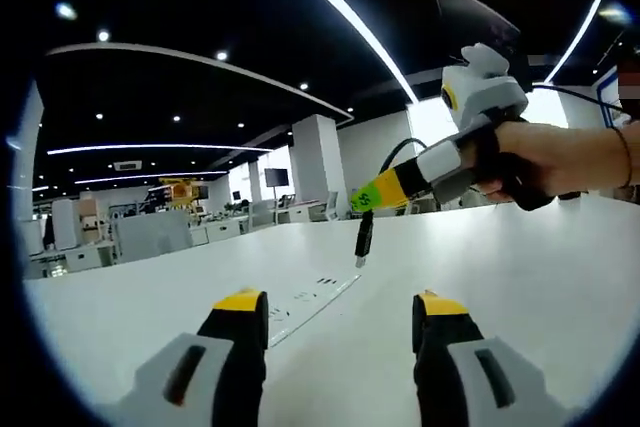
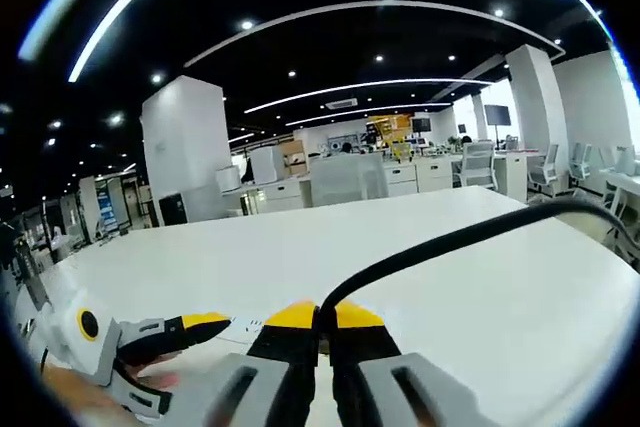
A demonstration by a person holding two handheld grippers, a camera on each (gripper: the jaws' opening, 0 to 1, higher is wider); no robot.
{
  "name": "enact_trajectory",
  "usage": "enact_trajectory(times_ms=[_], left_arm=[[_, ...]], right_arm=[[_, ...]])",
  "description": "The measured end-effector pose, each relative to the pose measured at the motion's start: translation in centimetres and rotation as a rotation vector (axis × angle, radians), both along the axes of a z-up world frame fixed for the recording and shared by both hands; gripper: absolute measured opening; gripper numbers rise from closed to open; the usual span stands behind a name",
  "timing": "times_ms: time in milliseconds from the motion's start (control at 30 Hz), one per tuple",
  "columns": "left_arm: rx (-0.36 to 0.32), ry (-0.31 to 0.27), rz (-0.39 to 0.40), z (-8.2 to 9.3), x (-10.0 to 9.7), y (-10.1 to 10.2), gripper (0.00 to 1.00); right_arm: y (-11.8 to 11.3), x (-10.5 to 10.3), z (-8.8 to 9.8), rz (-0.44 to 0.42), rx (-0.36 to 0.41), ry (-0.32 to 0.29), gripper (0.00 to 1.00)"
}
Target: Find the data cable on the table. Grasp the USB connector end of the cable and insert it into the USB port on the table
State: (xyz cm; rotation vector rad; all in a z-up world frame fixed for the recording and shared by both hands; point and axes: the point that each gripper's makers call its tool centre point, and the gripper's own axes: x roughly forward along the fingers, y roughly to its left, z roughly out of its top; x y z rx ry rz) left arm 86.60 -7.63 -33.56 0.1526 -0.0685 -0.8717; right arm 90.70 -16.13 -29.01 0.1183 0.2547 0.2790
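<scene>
In the left gripper view a hand (image 1: 560,157) holds my right gripper (image 1: 368,197) over the white table (image 1: 520,277). It is shut on a black data cable (image 1: 392,159), whose USB connector (image 1: 364,243) hangs down just above a flat white socket strip (image 1: 312,299). My left gripper (image 1: 340,309) stands open low over the table, nothing between its yellow-tipped fingers. In the right gripper view my right gripper (image 2: 322,319) is pinched on the cable (image 2: 470,235), which arcs away to the right. My left gripper (image 2: 208,325) enters at lower left beside the strip (image 2: 246,327).
The white table (image 2: 300,247) stretches wide around both grippers. Beyond its far edge lie office desks, chairs (image 2: 478,163) and white pillars (image 1: 318,162). A dark monitor (image 1: 470,12) rises behind the right gripper.
</scene>
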Motion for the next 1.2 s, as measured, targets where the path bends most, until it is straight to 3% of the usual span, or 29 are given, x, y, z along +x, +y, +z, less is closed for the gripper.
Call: enact_trajectory(times_ms=[500, 1200], left_arm=[[-0.017, 0.023, 0.010, 0.0, 0.5, 0.1, 0.56], [-0.006, 0.019, 0.009, 0.0, 0.8, -0.1, 0.57]], right_arm=[[-0.6, 3.7, -1.3, -0.068, -0.002, 0.062, 0.05], [-0.5, 5.9, -3.0, -0.071, -0.052, 0.109, 0.05]])
